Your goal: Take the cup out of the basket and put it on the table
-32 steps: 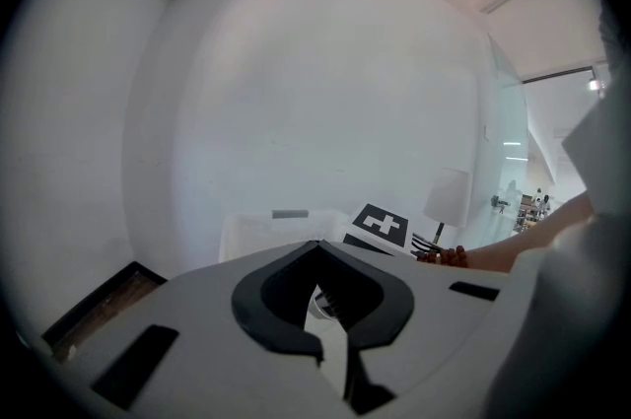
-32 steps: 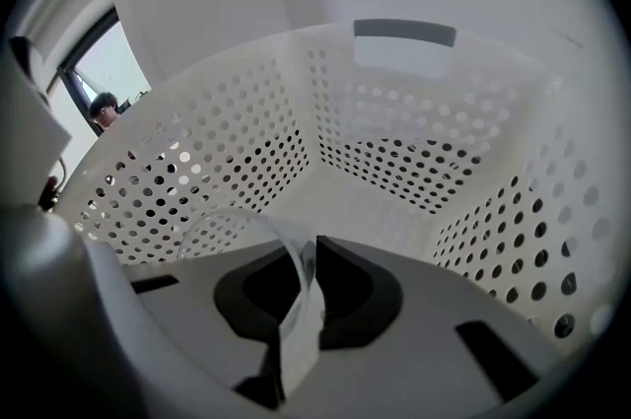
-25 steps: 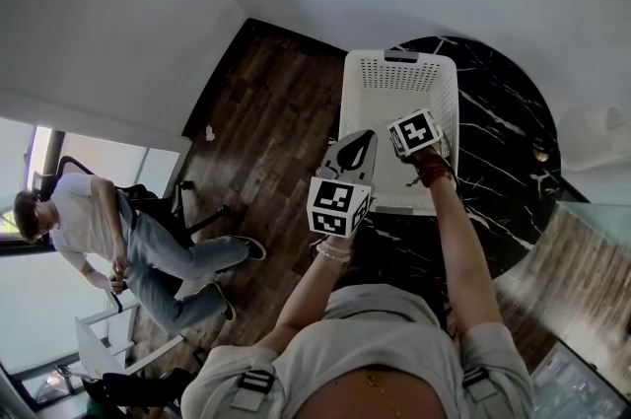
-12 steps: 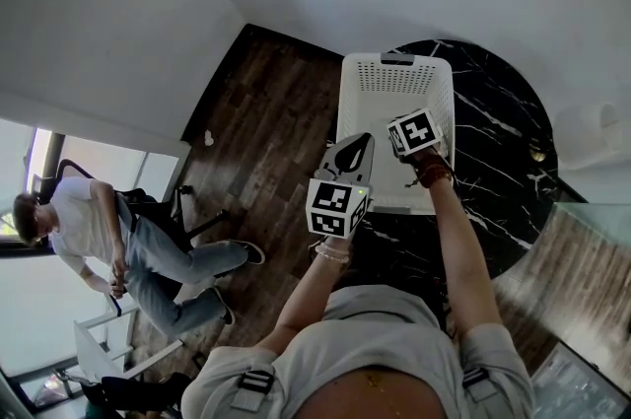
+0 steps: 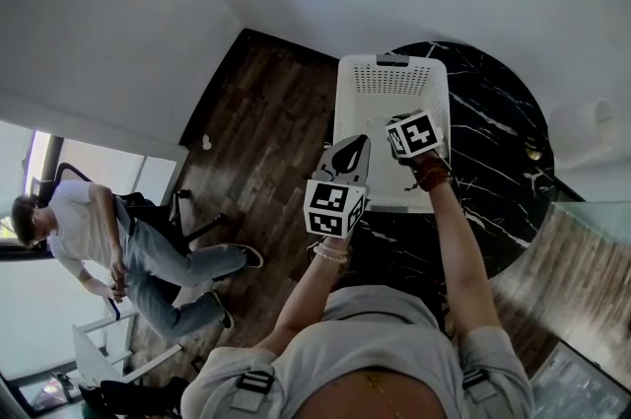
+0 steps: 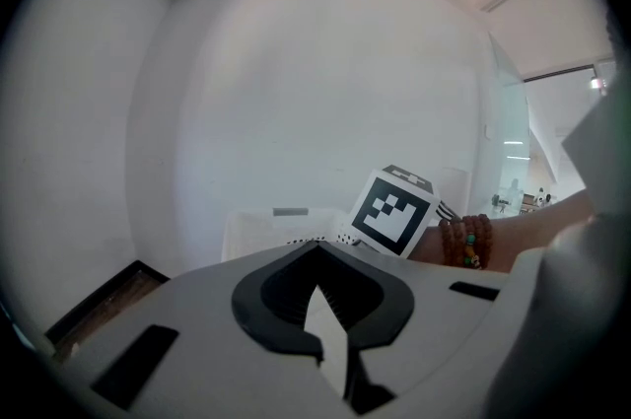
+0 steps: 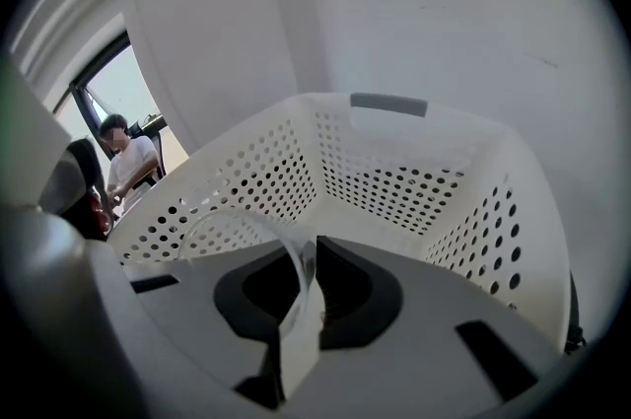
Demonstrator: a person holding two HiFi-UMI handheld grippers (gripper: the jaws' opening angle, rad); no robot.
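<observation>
- The cup (image 7: 294, 277) is a clear, thin-walled plastic one. Its round rim curves off to the left of the jaws and its side wall is pinched between them. It hangs inside the basket's opening, and its base is hidden behind the jaws.
- The right gripper (image 7: 308, 249) has its dark jaws closed to a narrow slit on that wall. In the head view it sits slightly nearer the basket's right rim than a second ago and looks a little larger, so it has risen somewhat with the cup.
- The basket (image 7: 394, 180) lies ahead of and below these jaws. It is white rigid plastic, rectangular with rounded corners, with walls pierced by rows of round holes and a grey handle slot in the far rim. Its place on the surface is unchanged.
- The left gripper (image 6: 315, 249) is just left of the basket, where it was before. Its jaws meet at the tips and hold nothing.
- Beyond these jaws and to their right is the right gripper's black-and-white marker cube (image 6: 392, 210), and behind it a beaded bracelet (image 6: 465, 242) on the wrist.
- The surface (image 5: 493, 111) is round, glossy black stone with white veins.
- The floor (image 5: 266, 111) is dark wood plank.
- A person (image 5: 89, 230) sits on a chair far to the left.
</observation>
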